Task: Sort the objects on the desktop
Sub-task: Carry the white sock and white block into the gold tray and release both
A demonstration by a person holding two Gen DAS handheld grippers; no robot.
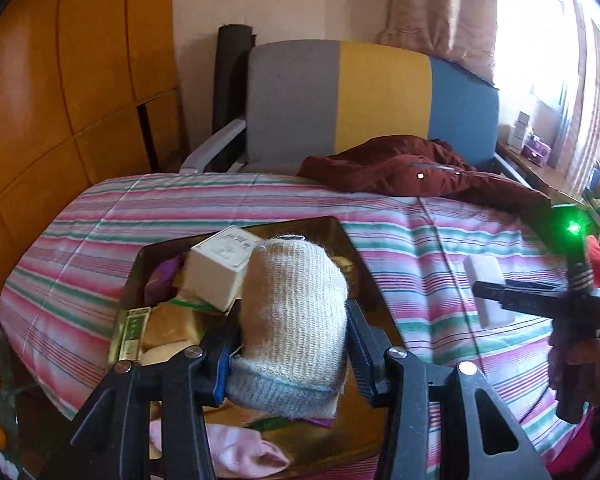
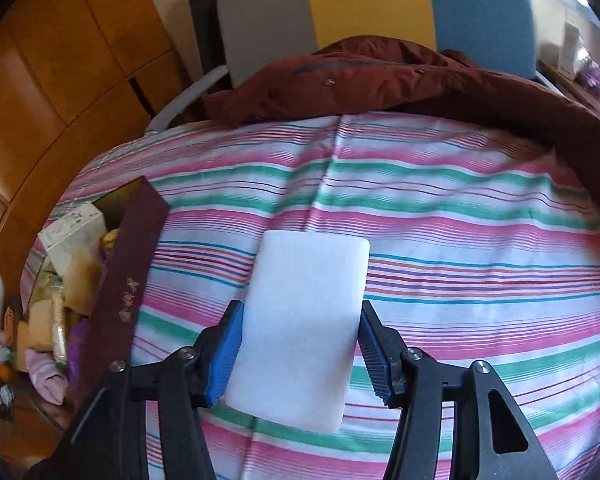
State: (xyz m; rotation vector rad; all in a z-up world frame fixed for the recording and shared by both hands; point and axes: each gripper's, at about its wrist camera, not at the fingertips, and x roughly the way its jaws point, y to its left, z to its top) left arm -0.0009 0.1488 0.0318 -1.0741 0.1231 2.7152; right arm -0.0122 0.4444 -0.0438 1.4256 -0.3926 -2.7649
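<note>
Presently catalogued, by view.

Left wrist view:
- Left gripper (image 1: 294, 344), lower centre; jaws clenched on a knitted sock (image 1: 296, 320), cream with a grey-blue cuff, which stands between the blue pads.
- Box (image 1: 340, 236), dark with a gold-lined interior, centre left, behind and beneath the sock, resting on the striped bedcover (image 1: 400, 220).
- In the box: a white carton (image 1: 216, 268) tilted on its corner, just left of the sock; tan packets (image 1: 172, 322) below it; a green-and-gold packet (image 1: 132, 332) at the left wall.
- Pink cloth (image 1: 240, 452), bottom centre, at the near edge of the box.
- Right gripper (image 1: 480, 288), right edge of the frame, grasping a white block (image 1: 486, 292); a green lamp glows above it; a hand (image 1: 580, 364) grips its handle.
- Maroon jacket (image 1: 420, 172), upper centre right, lying on the far part of the bedcover.
- Chair back (image 1: 380, 96) in grey, yellow and blue panels, upper centre.

Right wrist view:
- Right gripper, lower centre; both pads press the long sides of the white block, which is held above the bedcover.
- Box at centre left, its dark outer wall with gold lettering facing the camera, contents crowded inside.
- Jacket across the upper right.
</note>
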